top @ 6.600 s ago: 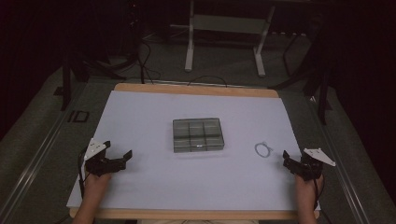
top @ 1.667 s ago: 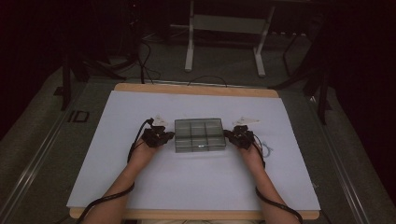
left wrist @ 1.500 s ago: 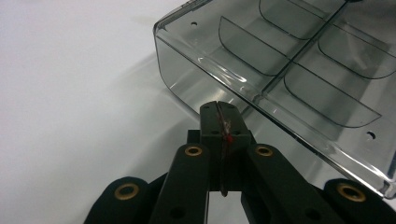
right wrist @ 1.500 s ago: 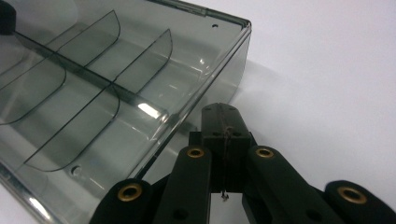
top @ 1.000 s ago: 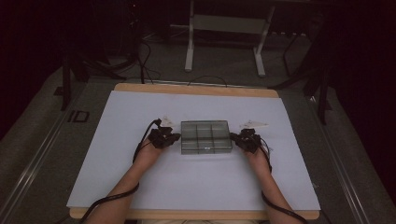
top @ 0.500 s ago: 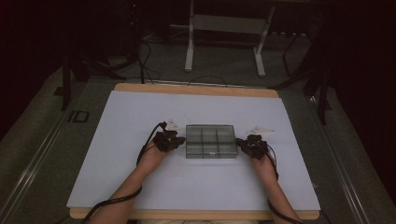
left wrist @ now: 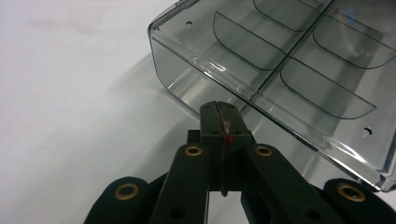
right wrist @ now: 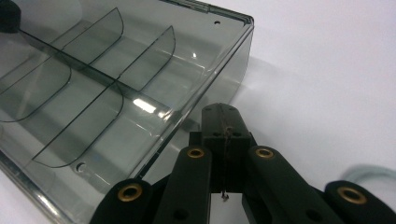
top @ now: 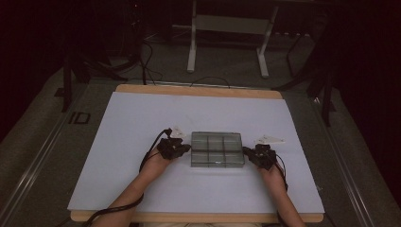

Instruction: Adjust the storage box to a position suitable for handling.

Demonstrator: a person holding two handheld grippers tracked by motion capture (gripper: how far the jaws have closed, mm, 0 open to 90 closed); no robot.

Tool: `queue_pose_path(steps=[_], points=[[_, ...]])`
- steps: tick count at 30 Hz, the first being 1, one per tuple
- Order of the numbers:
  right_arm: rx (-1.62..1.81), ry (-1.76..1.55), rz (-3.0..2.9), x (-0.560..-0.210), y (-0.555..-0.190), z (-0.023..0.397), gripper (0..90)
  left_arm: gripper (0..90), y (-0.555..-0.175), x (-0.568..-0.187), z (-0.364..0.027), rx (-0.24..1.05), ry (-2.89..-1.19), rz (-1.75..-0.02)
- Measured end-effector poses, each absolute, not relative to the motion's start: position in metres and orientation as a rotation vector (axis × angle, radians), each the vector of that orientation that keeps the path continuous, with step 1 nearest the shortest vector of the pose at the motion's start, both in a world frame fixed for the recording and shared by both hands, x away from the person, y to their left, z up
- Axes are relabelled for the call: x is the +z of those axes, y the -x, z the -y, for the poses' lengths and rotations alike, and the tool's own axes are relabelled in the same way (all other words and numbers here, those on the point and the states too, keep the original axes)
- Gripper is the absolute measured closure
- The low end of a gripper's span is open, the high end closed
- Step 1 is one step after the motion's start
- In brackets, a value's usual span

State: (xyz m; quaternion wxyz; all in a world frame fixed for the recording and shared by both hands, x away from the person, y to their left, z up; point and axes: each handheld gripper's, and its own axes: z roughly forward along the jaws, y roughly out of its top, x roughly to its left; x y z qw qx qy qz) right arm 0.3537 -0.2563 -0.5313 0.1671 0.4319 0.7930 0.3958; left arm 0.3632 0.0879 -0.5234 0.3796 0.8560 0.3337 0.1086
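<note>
Both clenched, the left gripper (top: pixel 182 148) at 9 o'clock and right gripper (top: pixel 250 154) at 3 o'clock press the organizer box (top: pixel 217 149); next, I judge, an even two-sided push.

Cut-offs and unclear spots around the clear divided box

In the left gripper view the clear divided box (left wrist: pixel 289 70) runs off the top and right edges; in the right gripper view it leaves by the top and left. Beside it there, a pale blurred loop (right wrist: pixel 373 175) is clipped by the right edge. In the high view its contents are too small to tell.
</note>
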Motion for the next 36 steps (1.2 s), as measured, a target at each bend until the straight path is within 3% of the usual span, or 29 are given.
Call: queue_pose_path(steps=[36], points=[[1.153,-1.213,-2.273,-0.528,-0.300,0.266,90.0,90.0,-0.318,-0.521,-0.086,0.250,-2.246,-0.752]])
